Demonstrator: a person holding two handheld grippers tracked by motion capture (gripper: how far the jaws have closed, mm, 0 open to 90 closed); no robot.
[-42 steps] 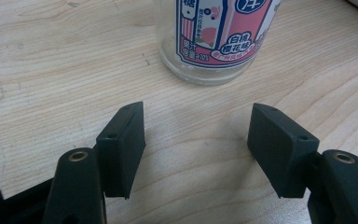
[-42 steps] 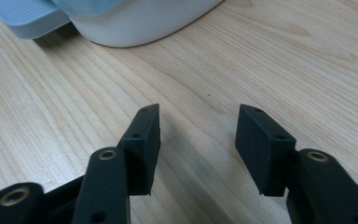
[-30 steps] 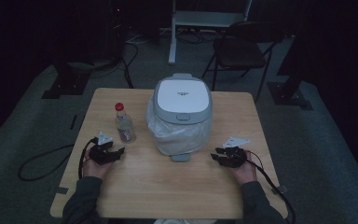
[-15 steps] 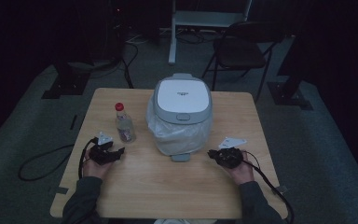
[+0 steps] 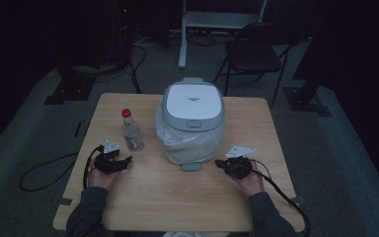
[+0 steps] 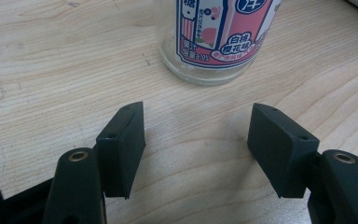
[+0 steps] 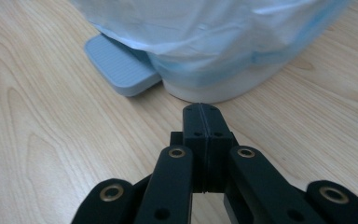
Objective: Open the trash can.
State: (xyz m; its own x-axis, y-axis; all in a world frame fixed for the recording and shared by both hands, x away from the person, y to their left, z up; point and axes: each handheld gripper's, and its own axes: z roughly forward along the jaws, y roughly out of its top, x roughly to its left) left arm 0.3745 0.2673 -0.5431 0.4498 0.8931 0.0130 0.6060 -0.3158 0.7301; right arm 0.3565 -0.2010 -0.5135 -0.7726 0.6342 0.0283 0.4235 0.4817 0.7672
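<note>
So on the left side of the tabletop (image 5: 168, 197), the left hand-held gripper (image 5: 123, 161) sits down around 8 o'clock from the bin, jaws spread wide with nothing between them, just bare wood. In the left gripper view the bottle (image 6: 216, 39) stands upright just past the open jaws, at roughly 12 o'clock from them, not touching either one. It's a clear bottle with a pink and white label; from the high view you can see its red cap, and it's just beside the bin's left flank.

Middle of the tabletop is the pedal bin (image 5: 193, 106), grey and white lid down, with a pale plastic bag liner (image 5: 187, 143) bunched out under the rim all round. Its grey foot pedal (image 5: 192, 167) sticks out at 6 o'clock, toward the person.

Over on the right, the right hand-held gripper (image 5: 220, 163) is at about 4 o'clock from the bin, pointing in toward the pedal. Its jaws have just been closing and now they're pressed flat together with nothing caught in between. In the right gripper view the closed tips sit near the bin's white base, with the pedal off at about 11 o'clock from them, close but not touching. Both grippers' cables trail back off the near edge.
</note>
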